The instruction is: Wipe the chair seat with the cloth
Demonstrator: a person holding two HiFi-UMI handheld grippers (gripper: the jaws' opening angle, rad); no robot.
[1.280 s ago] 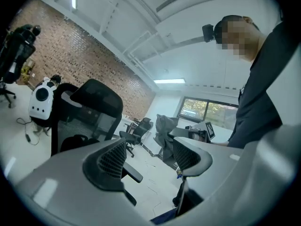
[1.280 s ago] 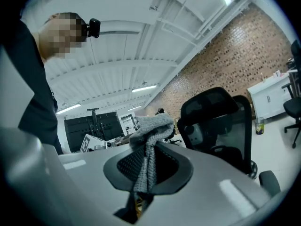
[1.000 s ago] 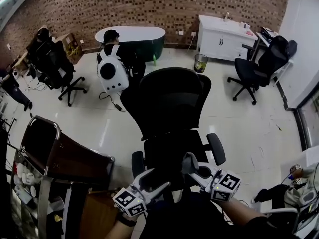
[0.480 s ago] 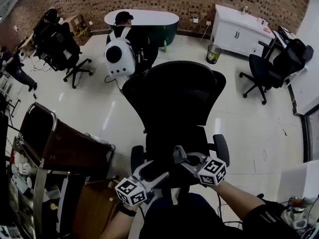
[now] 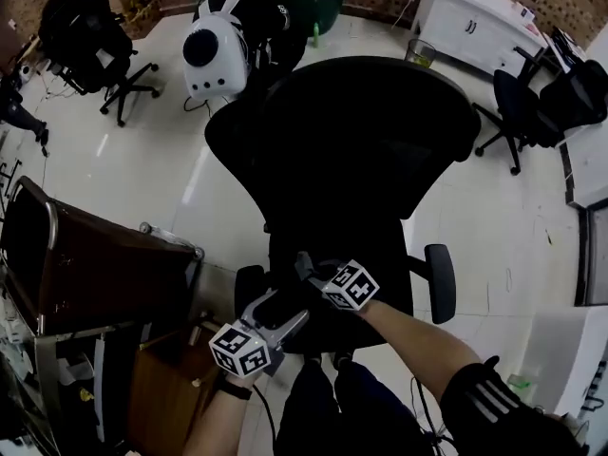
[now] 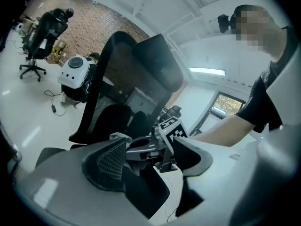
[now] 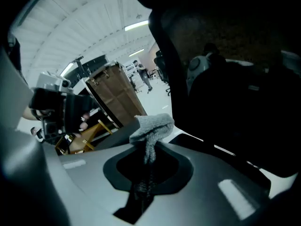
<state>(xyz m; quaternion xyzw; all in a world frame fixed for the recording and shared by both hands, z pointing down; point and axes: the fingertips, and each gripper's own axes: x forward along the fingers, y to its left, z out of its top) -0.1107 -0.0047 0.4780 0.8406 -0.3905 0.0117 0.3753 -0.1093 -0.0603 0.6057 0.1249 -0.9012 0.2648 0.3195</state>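
Head view shows the chair (image 5: 342, 150) on glossy white floor (image 5: 503, 217); right tool (image 7: 148, 160) pinches the cloth (image 7: 153, 125), left tool (image 6: 150, 147) wide.

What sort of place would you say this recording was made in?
Most likely an open office or lab workspace: a black mesh office chair up close, another swivel chair on a glossy pale floor, plus a white cabinet and a brick wall.

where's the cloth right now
The cloth is pinched in the jaws of the right gripper, clear in its view, over the chair seat beside the left gripper.
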